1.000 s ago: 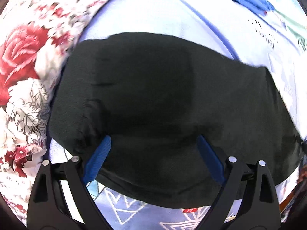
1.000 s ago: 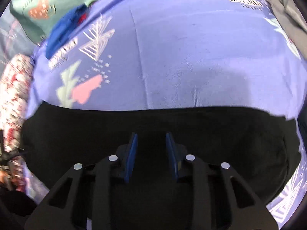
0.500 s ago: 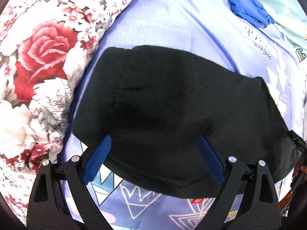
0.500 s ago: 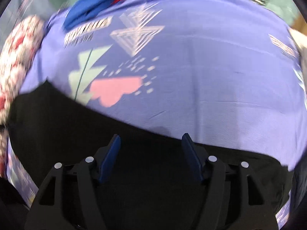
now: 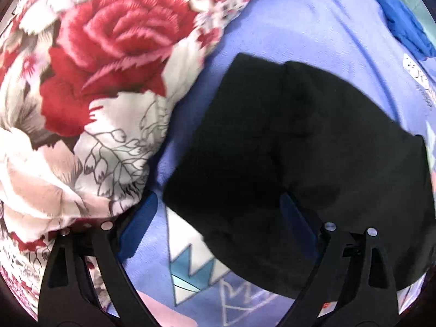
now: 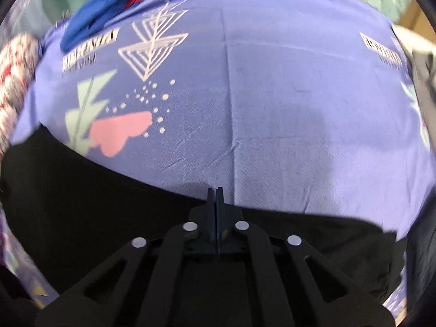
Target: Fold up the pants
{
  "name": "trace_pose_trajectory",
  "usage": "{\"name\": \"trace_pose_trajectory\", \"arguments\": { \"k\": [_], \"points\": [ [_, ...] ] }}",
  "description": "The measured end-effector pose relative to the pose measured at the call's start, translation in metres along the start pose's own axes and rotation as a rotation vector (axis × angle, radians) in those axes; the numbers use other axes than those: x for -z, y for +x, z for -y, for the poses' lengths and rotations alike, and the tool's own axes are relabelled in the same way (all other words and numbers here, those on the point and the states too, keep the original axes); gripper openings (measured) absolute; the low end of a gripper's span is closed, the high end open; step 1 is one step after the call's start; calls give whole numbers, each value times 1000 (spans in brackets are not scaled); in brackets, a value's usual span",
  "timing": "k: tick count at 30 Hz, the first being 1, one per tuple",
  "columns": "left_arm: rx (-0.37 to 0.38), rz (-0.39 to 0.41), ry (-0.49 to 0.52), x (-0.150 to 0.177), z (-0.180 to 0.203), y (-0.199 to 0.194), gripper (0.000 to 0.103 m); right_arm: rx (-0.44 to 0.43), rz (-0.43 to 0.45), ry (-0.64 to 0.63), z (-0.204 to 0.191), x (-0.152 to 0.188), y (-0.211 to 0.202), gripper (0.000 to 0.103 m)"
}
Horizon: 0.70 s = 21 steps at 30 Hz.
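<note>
Black pants (image 5: 299,169) lie folded into a compact block on the lilac printed sheet (image 6: 286,95). Since half a second ago the right gripper (image 6: 215,190) has pressed its blue pads together, nothing between the tips, over the pants' far edge at 6 o'clock. The left gripper (image 5: 215,218) remains spread wide and has swung toward the rose-patterned quilt (image 5: 95,81) at 10 o'clock. Lettering printed on the sheet is too blurred to read.

A rose-print quilt (image 5: 103,87) and blue cloth (image 6: 100,24) lie on the purple sheet (image 6: 299,109).
</note>
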<state>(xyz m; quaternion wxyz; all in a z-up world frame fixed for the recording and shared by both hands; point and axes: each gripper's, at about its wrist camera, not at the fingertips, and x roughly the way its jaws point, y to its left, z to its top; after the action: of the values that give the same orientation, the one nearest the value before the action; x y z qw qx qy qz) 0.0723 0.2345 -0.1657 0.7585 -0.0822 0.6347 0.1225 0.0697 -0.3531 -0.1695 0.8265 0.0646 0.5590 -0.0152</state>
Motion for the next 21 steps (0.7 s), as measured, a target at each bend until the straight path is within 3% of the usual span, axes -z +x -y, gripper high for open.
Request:
{"name": "trace_pose_trajectory", "arguments": {
  "k": [1, 2, 3, 8, 16, 21],
  "points": [
    [5, 13, 10, -1, 2, -6, 92, -19, 11, 24, 5, 2, -6, 39],
    [5, 29, 18, -1, 4, -11, 92, -36, 23, 49, 11, 4, -12, 51],
    [7, 47, 25, -2, 6, -19, 92, -35, 51, 82, 19, 9, -20, 55],
    [68, 85, 29, -5, 18, -40, 95, -66, 48, 215, 62, 35, -43, 55],
    [159, 157, 58, -16, 51, -64, 95, 38, 73, 360, 118, 81, -74, 56],
    [114, 155, 134, -3, 87, -50, 95, 51, 104, 443, 142, 104, -97, 62]
  ]
}}
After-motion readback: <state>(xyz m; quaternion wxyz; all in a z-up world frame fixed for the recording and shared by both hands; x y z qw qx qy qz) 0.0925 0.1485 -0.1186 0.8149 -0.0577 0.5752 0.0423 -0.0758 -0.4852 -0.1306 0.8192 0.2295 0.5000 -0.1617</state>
